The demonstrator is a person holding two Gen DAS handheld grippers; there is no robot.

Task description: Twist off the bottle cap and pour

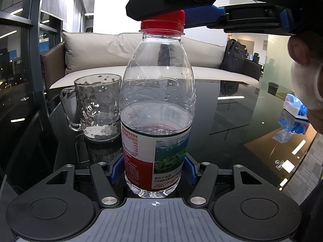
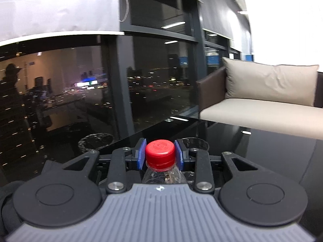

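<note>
A clear plastic water bottle (image 1: 157, 104), about half full, with a red and white label, stands upright on the black glass table (image 1: 242, 121). My left gripper (image 1: 153, 169) is shut on its lower body, blue pads pressing both sides. The red cap (image 1: 163, 21) sits on the neck. My right gripper (image 2: 160, 154) is shut on that red cap (image 2: 160, 153), its blue pads tight against both sides; in the left wrist view the right gripper (image 1: 181, 12) reaches in from the upper right. A clear glass mug (image 1: 97, 109) with a handle stands just left of the bottle, behind it.
A beige sofa (image 1: 141, 56) runs behind the table, with a black backpack (image 1: 234, 56) at its right end. A blue and white tissue pack (image 1: 296, 113) lies at the table's right edge. Dark windows (image 2: 80, 90) stand to the left. A hand (image 1: 306, 76) shows at the right.
</note>
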